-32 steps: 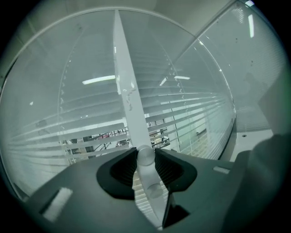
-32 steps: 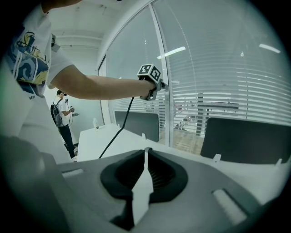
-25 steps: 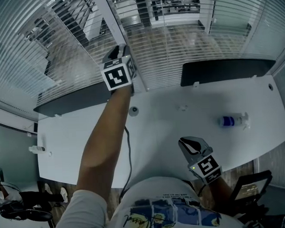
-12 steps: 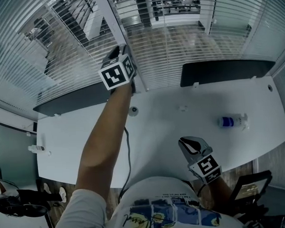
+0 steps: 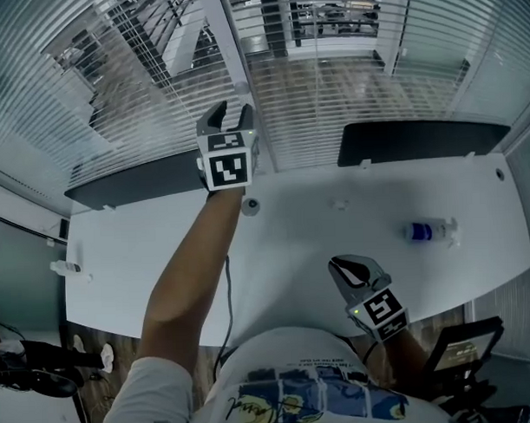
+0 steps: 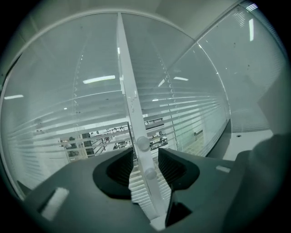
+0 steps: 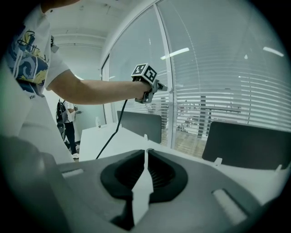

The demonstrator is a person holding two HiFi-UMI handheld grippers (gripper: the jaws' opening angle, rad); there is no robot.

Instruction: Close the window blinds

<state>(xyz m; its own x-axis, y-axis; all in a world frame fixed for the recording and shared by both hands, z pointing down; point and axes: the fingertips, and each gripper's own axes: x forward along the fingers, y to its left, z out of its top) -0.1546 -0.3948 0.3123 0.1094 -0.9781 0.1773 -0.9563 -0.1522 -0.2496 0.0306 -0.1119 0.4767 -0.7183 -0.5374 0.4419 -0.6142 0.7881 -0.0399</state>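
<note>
Our left tongs (image 6: 145, 157), raised to the window, are spreading apart. A white upright strip (image 6: 129, 91) bearing two small round knobs (image 6: 142, 143) stands between them, with a gap on either side. Our right tongs (image 7: 146, 154) are pressed together on nothing, held low over the near edge of the white worktop (image 5: 292, 231). The window blinds (image 5: 330, 91) hang just behind the left tongs, beyond the worktop's far edge, their slats tilted so that we see through to the building beyond. Two dark panels (image 5: 423, 140) stand along that far edge. A small bottle (image 5: 431, 231) lies on the worktop to the right, well apart from both tongs. A dark cable (image 5: 228, 286) crosses the worktop below the left tongs.
</note>
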